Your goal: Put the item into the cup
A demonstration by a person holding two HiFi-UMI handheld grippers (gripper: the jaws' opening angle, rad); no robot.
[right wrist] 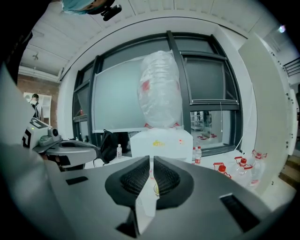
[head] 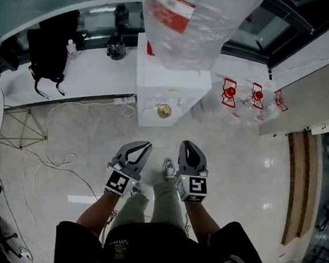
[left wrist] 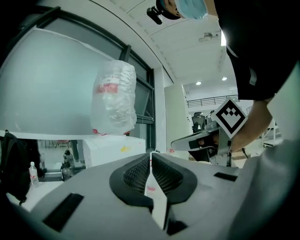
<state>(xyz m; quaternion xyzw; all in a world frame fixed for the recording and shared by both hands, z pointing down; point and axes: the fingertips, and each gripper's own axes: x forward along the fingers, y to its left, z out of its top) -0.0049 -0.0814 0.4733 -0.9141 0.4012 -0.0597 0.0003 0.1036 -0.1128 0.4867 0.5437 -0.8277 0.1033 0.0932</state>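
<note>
Head view offers one candidate for the cup: a small round yellowish thing (head: 164,110) at the front of the white water dispenser (head: 182,98), well apart from both grippers and too small to tell its axis or facing. A plastic-wrapped bottle (head: 192,21) atop the dispenser is cut off by the top edge. The left gripper (head: 147,146) has its jaws pressed together on nothing. The right gripper (head: 185,143) is likewise closed, a thin slit showing between its jaws.

Glossy, smooth pale floor (head: 248,159), crinkled clear plastic bag (head: 192,21) far centre, matt white box (head: 169,82) under it, black cloth backpack (head: 51,48) far left, bare wood planks (head: 298,187) right, matt grey plastic left gripper (head: 147,145) and right gripper (head: 186,143), finely ribbed black pads (left wrist: 136,173).
</note>
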